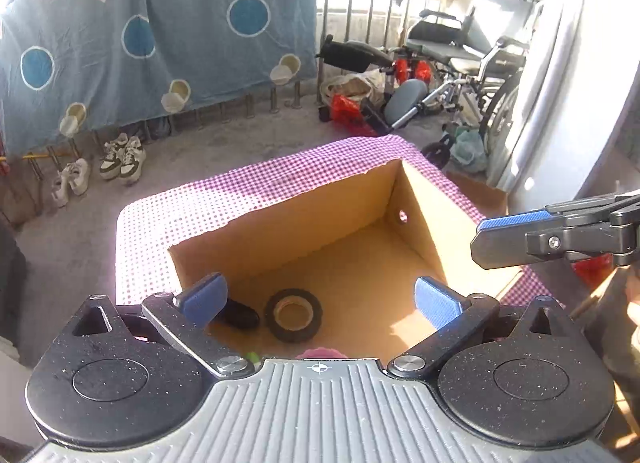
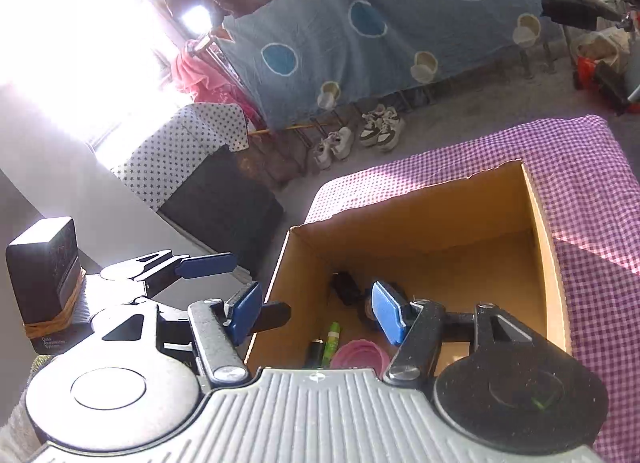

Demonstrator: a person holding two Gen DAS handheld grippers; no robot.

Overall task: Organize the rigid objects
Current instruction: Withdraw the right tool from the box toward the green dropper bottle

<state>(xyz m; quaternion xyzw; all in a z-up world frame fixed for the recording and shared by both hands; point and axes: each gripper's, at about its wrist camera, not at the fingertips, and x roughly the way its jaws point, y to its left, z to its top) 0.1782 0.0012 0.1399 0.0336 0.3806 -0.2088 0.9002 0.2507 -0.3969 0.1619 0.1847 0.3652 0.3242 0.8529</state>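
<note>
An open cardboard box (image 1: 424,199) stands on a purple checked cloth (image 1: 280,179). Inside lie a black tape roll (image 1: 294,315), a small black object (image 1: 238,315) and a pink lid (image 1: 322,353). My left gripper (image 1: 320,299) is open and empty above the box's near side. The right wrist view shows the box (image 2: 548,263) with a green marker (image 2: 332,343), a black cylinder (image 2: 314,353), the pink lid (image 2: 360,353) and a black object (image 2: 348,287). My right gripper (image 2: 316,309) is open and empty over the box's left wall.
A wheelchair (image 1: 472,75), red bags (image 1: 344,107) and shoes (image 1: 120,159) are on the floor behind. A blue sheet (image 1: 160,35) hangs on a railing. A dark cabinet with star cloth (image 2: 208,191) stands to the left.
</note>
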